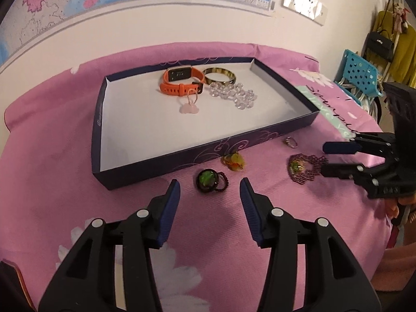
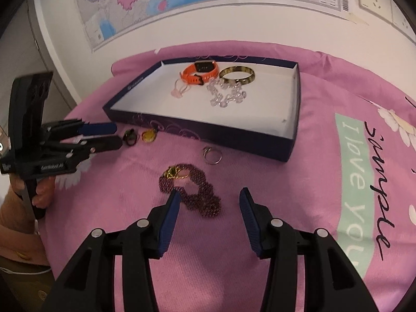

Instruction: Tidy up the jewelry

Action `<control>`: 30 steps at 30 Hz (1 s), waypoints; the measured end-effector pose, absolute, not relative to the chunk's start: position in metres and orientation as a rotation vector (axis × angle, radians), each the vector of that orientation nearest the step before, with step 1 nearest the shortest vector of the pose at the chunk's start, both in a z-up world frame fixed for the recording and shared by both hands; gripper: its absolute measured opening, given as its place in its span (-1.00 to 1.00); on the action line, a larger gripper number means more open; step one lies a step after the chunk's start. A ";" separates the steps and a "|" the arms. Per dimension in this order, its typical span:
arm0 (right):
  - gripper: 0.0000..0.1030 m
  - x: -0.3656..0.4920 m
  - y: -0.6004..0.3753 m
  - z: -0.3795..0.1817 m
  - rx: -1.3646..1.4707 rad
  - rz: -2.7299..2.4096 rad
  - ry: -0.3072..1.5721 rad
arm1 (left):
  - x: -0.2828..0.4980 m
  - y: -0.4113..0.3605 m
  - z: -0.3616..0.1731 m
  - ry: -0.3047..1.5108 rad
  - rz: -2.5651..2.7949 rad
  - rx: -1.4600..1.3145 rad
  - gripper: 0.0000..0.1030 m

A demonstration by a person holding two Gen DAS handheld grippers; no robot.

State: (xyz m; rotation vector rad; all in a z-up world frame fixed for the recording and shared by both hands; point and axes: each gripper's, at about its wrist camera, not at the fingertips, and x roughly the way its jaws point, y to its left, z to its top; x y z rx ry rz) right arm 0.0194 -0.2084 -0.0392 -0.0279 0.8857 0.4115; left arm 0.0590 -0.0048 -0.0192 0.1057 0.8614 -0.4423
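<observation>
A dark shallow tray (image 1: pixel 182 160) on the pink cloth holds an orange watch (image 1: pixel 179 80), a bangle (image 1: pixel 219 78), clear beads (image 1: pixel 234 95) and a pink charm (image 1: pixel 189 105). In front of it lie a green-stoned ring (image 1: pixel 208 180), a yellow pendant (image 1: pixel 234 162), a silver ring (image 1: pixel 290 142) and a purple beaded bracelet (image 2: pixel 192 189). My left gripper (image 1: pixel 209 182) is open, with the green ring just beyond its tips. My right gripper (image 2: pixel 210 192) is open over the purple bracelet, its left finger overlapping the beads. Neither holds anything.
The pink cloth (image 2: pixel 299 208) with printed lettering covers a round table that ends at a white wall with maps. A blue perforated chair (image 1: pixel 360 74) and hanging bags (image 1: pixel 381 44) stand past the table's right side. A hand (image 2: pixel 41 189) holds the left gripper's handle.
</observation>
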 end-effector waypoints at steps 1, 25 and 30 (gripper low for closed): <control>-0.11 0.019 -0.206 -0.040 -0.038 0.408 0.886 | 0.061 -0.005 -0.021 0.865 -0.442 0.104 -0.08; -0.07 0.017 -0.205 -0.042 -0.025 0.413 0.864 | 0.052 -0.002 -0.019 0.854 -0.467 0.072 -0.60; -0.09 0.016 -0.203 -0.041 -0.039 0.406 0.861 | 0.040 0.004 -0.014 0.842 -0.468 0.076 -0.60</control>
